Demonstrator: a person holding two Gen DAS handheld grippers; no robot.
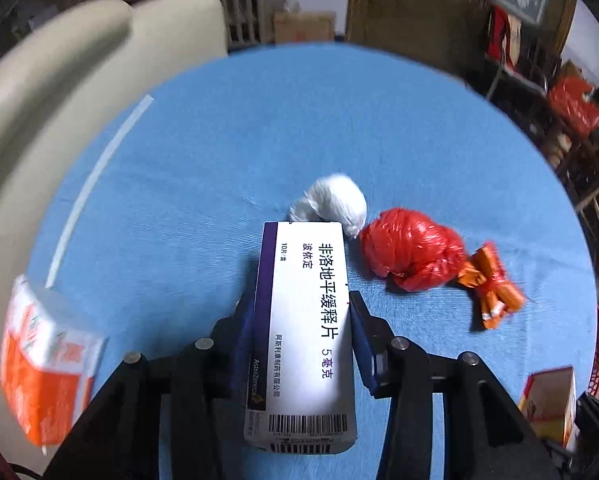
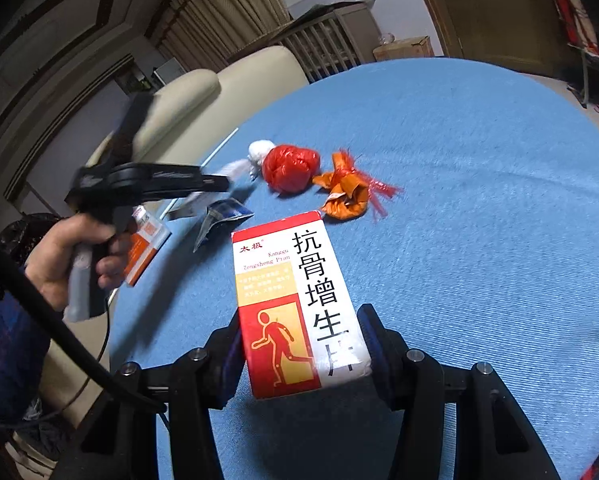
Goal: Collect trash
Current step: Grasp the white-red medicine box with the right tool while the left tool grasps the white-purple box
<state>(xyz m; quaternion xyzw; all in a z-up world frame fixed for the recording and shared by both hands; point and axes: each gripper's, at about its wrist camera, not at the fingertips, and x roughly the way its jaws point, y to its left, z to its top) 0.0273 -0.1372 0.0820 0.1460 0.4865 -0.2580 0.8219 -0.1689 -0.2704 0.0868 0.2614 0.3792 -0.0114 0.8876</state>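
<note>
- On the blue bench [image 1: 227, 152]: three crumpled wads of trash, one white wad [image 1: 335, 200], one red plastic wad [image 1: 411, 248], one orange wrapper [image 1: 491, 284], lying close together.
- Left fingers [image 1: 303, 320] clenched on a white-and-purple medicine box [image 1: 305, 340].
- Right fingers [image 2: 299, 344] clamped on a red-and-white medicine box [image 2: 295, 304].
- Third box, orange and white [image 1: 43, 364], lies near the bench's left edge; a foil packet [image 2: 219, 220] lies beside it.
- A person's hand [image 2: 67, 260] grips the left tool's handle, partly hiding the orange box; a cream sofa [image 1: 59, 80] stands behind.
</note>
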